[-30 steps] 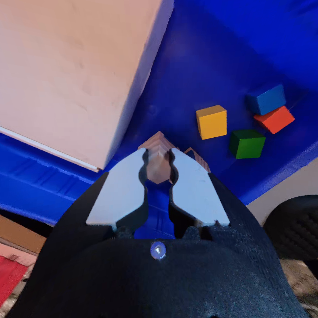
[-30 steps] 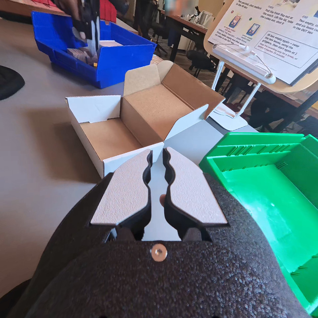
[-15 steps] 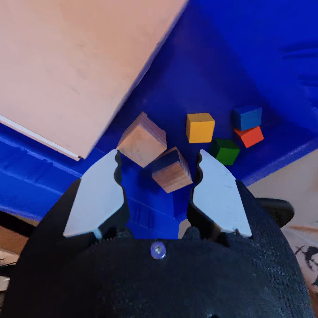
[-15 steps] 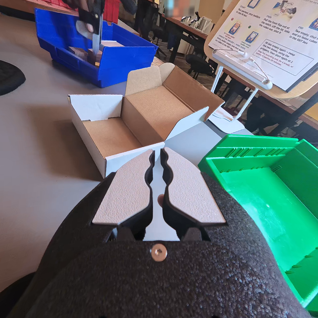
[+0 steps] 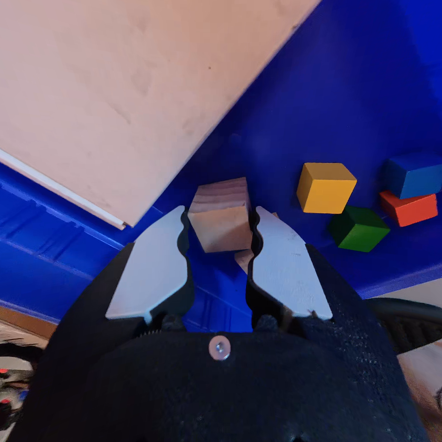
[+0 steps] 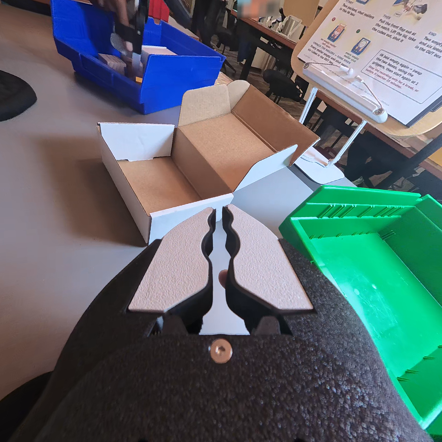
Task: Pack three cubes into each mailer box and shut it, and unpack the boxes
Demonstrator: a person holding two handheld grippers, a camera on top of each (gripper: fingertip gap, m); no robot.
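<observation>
Sitting between the left gripper's jaws in the blue bin, the plain wooden cube seems pinched on both sides, where half a second ago the jaws stood wide and clear of it. A second wooden cube peeks out beside it, with yellow, green, red and blue cubes well apart to the right and a closed mailer box to the left. Over on the worktop, the right gripper remains nearly closed on nothing, beside the open mailer box and green bin.
</observation>
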